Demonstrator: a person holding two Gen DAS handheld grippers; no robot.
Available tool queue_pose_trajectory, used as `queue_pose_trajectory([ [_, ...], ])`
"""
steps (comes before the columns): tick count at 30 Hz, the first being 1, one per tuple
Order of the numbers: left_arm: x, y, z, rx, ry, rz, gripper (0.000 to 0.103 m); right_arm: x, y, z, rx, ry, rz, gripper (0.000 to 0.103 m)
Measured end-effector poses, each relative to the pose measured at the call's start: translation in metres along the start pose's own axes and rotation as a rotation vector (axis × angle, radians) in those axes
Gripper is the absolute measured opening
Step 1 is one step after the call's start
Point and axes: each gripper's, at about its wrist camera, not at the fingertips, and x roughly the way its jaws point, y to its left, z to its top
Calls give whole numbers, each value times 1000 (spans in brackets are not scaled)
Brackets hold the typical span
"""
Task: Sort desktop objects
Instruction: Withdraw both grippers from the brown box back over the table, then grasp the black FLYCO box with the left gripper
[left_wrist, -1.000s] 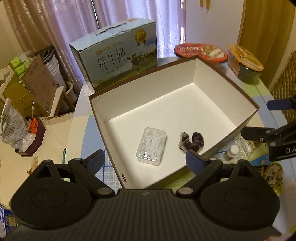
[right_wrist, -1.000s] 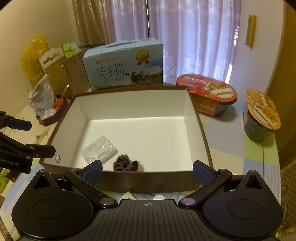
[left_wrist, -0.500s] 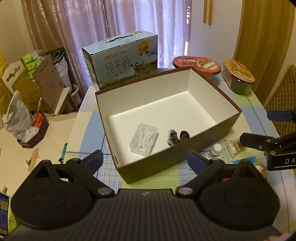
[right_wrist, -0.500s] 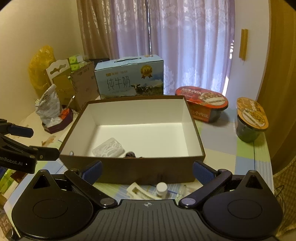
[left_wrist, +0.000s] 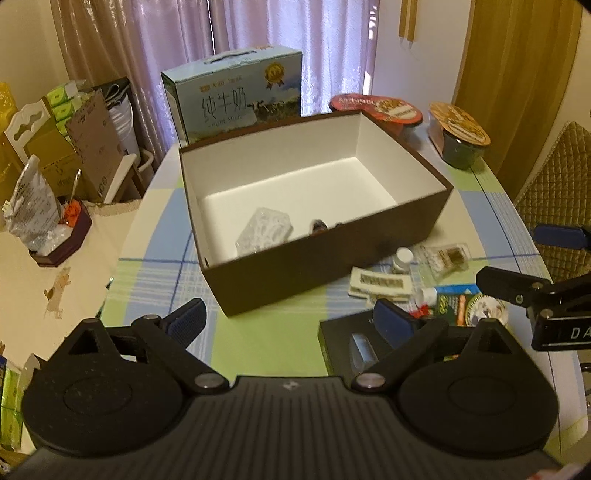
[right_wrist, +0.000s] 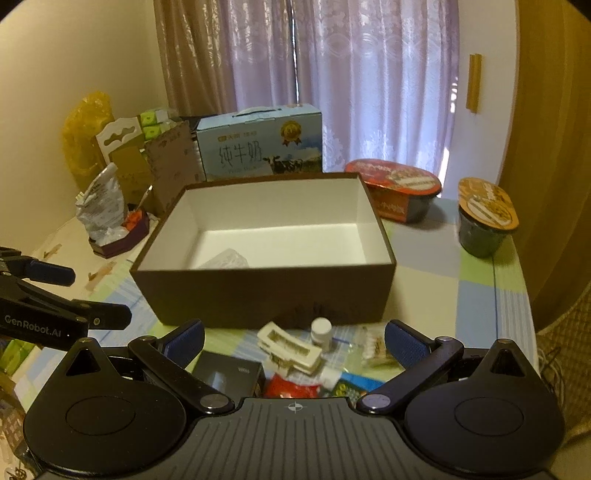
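Both tongs released, empty: L gripper (left_wrist: 291, 321), R gripper (right_wrist: 294, 338) above clutter beside brown open-top cardboard box (right_wrist: 258, 295).

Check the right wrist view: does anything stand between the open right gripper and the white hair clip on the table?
Nothing visible does. The white hair clip lies in the open, just ahead of the right gripper, before the brown box.

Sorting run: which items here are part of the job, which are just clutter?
Job: brown box, clear case inside it, white clip, small bottle, black box.
Clutter: milk carton, noodle bowl, noodle cup.
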Motion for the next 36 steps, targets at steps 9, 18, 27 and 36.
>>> queue_pose_trajectory([
  [9,1,-10,-20,-11,48,-3,95,-6,-6,-23,12,46,-12,101],
  [18,4,-17,-34,-20,81,5,96,-5,-9,-39,12,87,-1,101],
  [27,11,-25,-42,-29,117,13,96,4,-15,-53,10,142,-13,101],
  [36,31,-35,-55,-32,186,-11,96,18,-27,-81,29,223,-54,101],
])
